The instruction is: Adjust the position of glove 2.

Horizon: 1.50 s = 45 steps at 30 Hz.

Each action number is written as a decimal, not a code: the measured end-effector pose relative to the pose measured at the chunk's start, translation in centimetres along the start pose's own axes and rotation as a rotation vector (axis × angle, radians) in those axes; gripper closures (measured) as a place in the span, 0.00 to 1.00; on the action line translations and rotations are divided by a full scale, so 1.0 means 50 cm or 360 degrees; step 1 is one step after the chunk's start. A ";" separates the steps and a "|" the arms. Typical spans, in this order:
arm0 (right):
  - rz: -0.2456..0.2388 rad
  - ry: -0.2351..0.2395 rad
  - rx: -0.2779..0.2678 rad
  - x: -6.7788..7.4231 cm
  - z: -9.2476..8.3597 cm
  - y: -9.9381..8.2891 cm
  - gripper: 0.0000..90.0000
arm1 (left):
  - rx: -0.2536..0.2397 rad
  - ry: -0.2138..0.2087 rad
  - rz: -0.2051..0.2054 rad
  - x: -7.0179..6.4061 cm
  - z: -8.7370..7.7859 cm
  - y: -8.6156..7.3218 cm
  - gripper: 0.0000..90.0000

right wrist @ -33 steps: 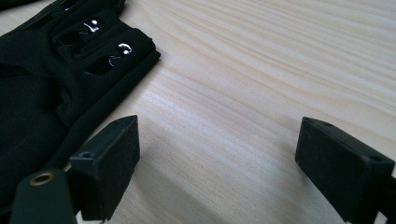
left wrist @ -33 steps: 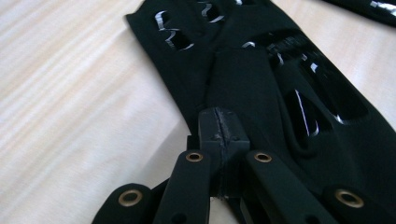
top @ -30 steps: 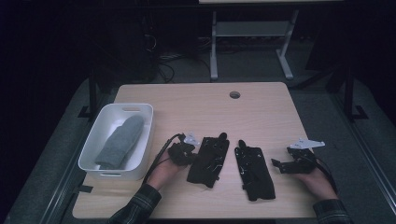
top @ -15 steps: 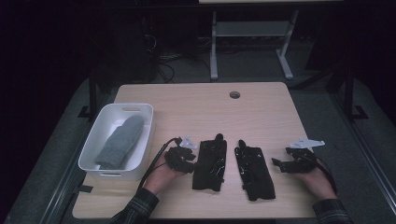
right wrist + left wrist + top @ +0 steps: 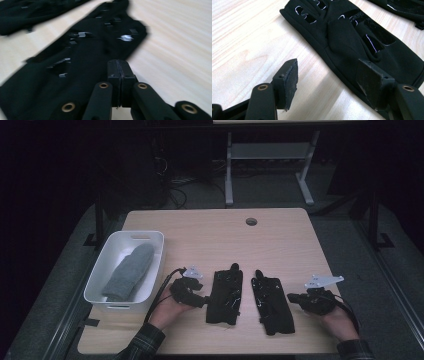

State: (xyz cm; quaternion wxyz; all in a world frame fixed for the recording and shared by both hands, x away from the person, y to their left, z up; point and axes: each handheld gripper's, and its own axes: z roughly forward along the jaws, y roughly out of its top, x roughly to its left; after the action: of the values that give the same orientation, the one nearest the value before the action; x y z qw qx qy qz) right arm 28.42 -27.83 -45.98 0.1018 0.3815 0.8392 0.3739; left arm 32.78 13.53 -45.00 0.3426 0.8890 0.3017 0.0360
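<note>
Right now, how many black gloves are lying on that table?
2: the left glove lies flat beside the left gripper, the right glove next to it, near the right gripper.

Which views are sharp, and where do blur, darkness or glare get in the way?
High view: dim, with the room beyond the table nearly black. Left gripper view: sharp, with small glints on the left black glove. Right gripper view: motion-smeared across the right black glove and wood grain; the right hand-held gripper stays crisp.
</note>
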 end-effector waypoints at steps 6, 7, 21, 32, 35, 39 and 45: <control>-0.0055 0.0129 0.0088 0.035 0.026 0.008 1.00 | -0.0004 -0.0012 -0.0004 -0.001 0.000 0.000 0.37; -0.0065 0.0140 0.0090 0.036 0.030 0.010 1.00 | -0.0004 -0.0013 -0.0002 -0.001 0.001 0.000 0.37; -0.0105 0.0141 0.0103 0.069 0.082 0.052 1.00 | -0.0026 -0.0017 -0.0043 -0.003 0.023 0.007 0.39; -0.0138 0.0157 0.0099 0.078 0.093 0.061 1.00 | -0.0019 0.0043 -0.0020 -0.010 0.042 0.013 0.62; -0.0137 0.0161 0.0099 0.078 0.094 0.060 1.00 | -0.0007 0.0032 0.0006 -0.014 0.044 0.015 0.80; -0.0135 0.0166 0.0097 0.079 0.094 0.060 1.00 | -0.0009 0.0024 -0.0023 -0.014 0.048 0.019 0.96; -0.0134 0.0173 0.0096 0.080 0.094 0.060 1.00 | -0.0027 -0.0044 -0.0090 -0.008 0.037 0.028 0.97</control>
State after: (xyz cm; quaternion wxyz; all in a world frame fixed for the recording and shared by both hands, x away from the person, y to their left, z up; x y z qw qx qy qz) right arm 29.51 -21.09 -46.71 0.0602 0.3278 0.8698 0.3638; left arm 33.70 11.40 -45.49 0.3551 0.8776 0.3217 0.0167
